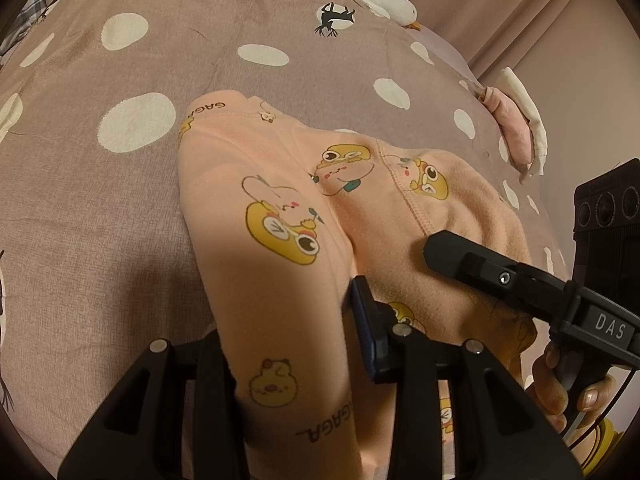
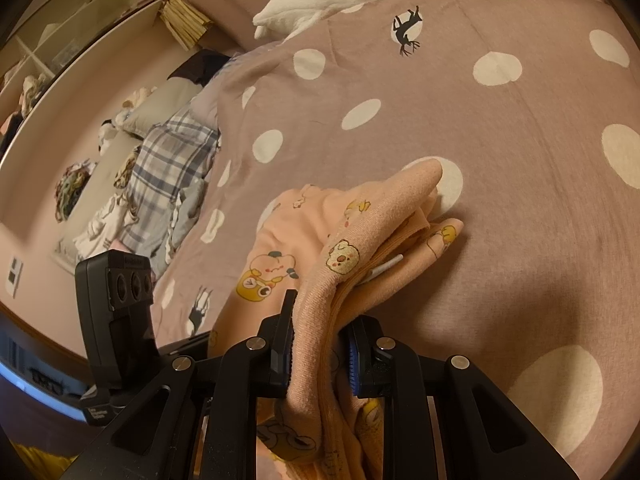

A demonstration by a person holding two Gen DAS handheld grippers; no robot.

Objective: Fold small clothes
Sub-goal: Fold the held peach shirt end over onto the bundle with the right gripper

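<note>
On 1 dotted bedspread (image 1: pixel 100 208), 2 grippers, left gripper (image 1: pixel 288 344) and right gripper (image 2: pixel 320 354), each clamp 1 peach garment (image 1: pixel 280 208).

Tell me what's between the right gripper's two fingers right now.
A bunched fold of the peach garment fills the right gripper, seen in the right wrist view.

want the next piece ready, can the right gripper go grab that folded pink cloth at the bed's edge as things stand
Probably not yet: the right gripper is shut on the peach cartoon-print garment. The folded pink cloth lies unobstructed, apart from it.
</note>
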